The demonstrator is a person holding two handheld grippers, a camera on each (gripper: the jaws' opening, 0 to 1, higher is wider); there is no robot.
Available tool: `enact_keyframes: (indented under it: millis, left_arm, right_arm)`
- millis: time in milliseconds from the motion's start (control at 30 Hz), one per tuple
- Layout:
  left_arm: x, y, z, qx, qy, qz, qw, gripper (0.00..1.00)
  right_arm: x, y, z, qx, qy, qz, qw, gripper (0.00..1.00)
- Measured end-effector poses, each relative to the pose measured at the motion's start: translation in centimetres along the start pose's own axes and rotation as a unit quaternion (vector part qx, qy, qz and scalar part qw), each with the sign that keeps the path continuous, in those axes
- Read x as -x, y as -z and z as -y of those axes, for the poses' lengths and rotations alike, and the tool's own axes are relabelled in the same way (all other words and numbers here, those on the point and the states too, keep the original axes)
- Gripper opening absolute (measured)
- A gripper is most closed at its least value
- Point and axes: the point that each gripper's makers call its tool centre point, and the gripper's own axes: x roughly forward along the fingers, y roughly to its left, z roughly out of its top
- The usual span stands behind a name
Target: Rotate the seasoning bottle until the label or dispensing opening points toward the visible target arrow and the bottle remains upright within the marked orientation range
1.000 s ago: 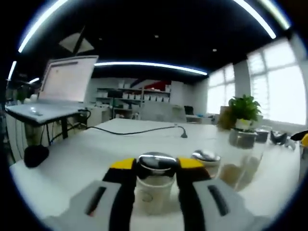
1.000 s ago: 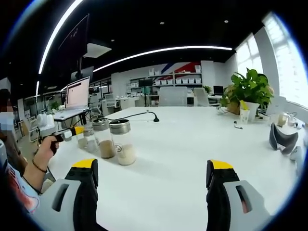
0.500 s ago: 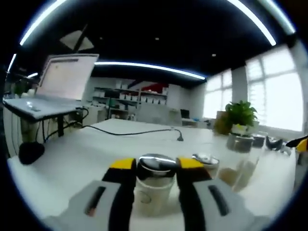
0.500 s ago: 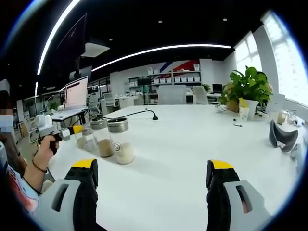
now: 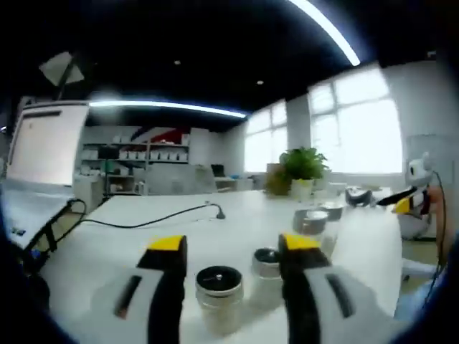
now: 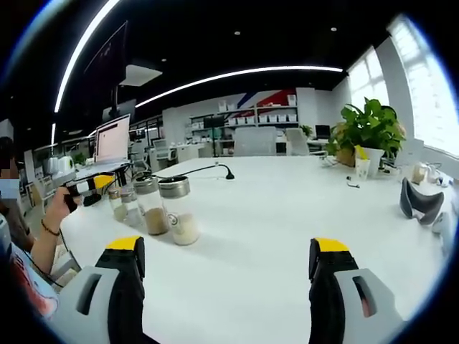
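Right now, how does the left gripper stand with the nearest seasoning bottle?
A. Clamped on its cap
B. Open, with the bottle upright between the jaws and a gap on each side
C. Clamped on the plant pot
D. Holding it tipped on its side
B. In the left gripper view the left gripper is open and the seasoning bottle stands upright on the table, clear of both jaws.

Seasoning bottle point(image 5: 219, 304) label unreadable (motion blur); base cut by edge.
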Motion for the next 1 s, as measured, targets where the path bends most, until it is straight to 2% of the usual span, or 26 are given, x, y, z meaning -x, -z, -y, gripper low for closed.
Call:
enact_keyframes:
  millis: [33,100,133,200,300,367,433,567,600,667,800,933,1000]
  left_arm:
    - [0.1,0.3,-0.4,-0.023,0.003,-0.01,0.9997,0.54]
    - [0.2,0.9,-1.0,-0.063,0.014,-0.028,0.9975,0.45]
    - [0.2,0.6,-1.5,-0.069,0.017,-0.018,0.9973,0.43]
    - [0.1,0.3,-1.6,-0.053,0.056,-0.002,0.997,0.47]
    - [0.1,1.5,-2.2,-0.053,0.107,-0.027,0.9925,0.52]
    - [0.3,2.6,-2.0,-0.086,0.142,-0.048,0.985,0.53]
    - [0.4,3.5,-1.4,-0.089,0.175,-0.065,0.9784,0.54]
    - [0.4,3.3,0.6,-0.069,0.243,-0.048,0.9665,0.56]
    - [0.3,2.8,0.8,-0.051,0.257,-0.034,0.9645,0.56]
    - [0.2,2.5,0.7,-0.029,0.272,-0.027,0.9615,0.56]
    - [-0.1,2.9,0.2,-0.041,0.282,-0.032,0.9581,0.56]
    - [-0.4,2.9,0.2,-0.026,0.294,-0.031,0.955,0.54]
    - [-0.7,3.4,0.2,-0.025,0.294,-0.042,0.9546,0.53]
  right_arm:
    - [0.0,-0.2,0.0,-0.004,0.001,0.006,1.0,0.99]
    - [0.0,-0.6,-0.2,-0.01,-0.001,0.016,0.9998,0.99]
    - [0.0,-0.6,-0.3,-0.01,-0.003,0.017,0.9998,0.99]
    - [-0.1,-0.5,-0.6,-0.008,-0.007,0.014,0.9998,0.99]
    - [-0.1,-0.5,-0.5,-0.01,-0.006,0.015,0.9998,0.99]
    - [-0.2,-0.5,-0.4,-0.014,-0.006,0.014,0.9998,0.99]
    - [-0.3,-0.3,-0.4,-0.015,-0.005,0.011,0.9998,0.99]
    - [-0.5,0.0,-0.5,-0.011,-0.006,0.004,0.9999,0.99]
    - [-0.5,0.0,-0.5,-0.011,-0.007,0.004,0.9999,0.99]
    - [-0.5,0.0,-0.6,-0.011,-0.008,0.003,0.9999,0.99]
    - [-0.4,-0.1,-0.5,-0.009,-0.007,0.004,0.9999,0.99]
    - [-0.5,0.0,-0.4,-0.009,-0.006,0.003,0.9999,0.98]
    - [-0.6,0.0,-0.4,-0.012,-0.006,0.003,0.9999,0.98]
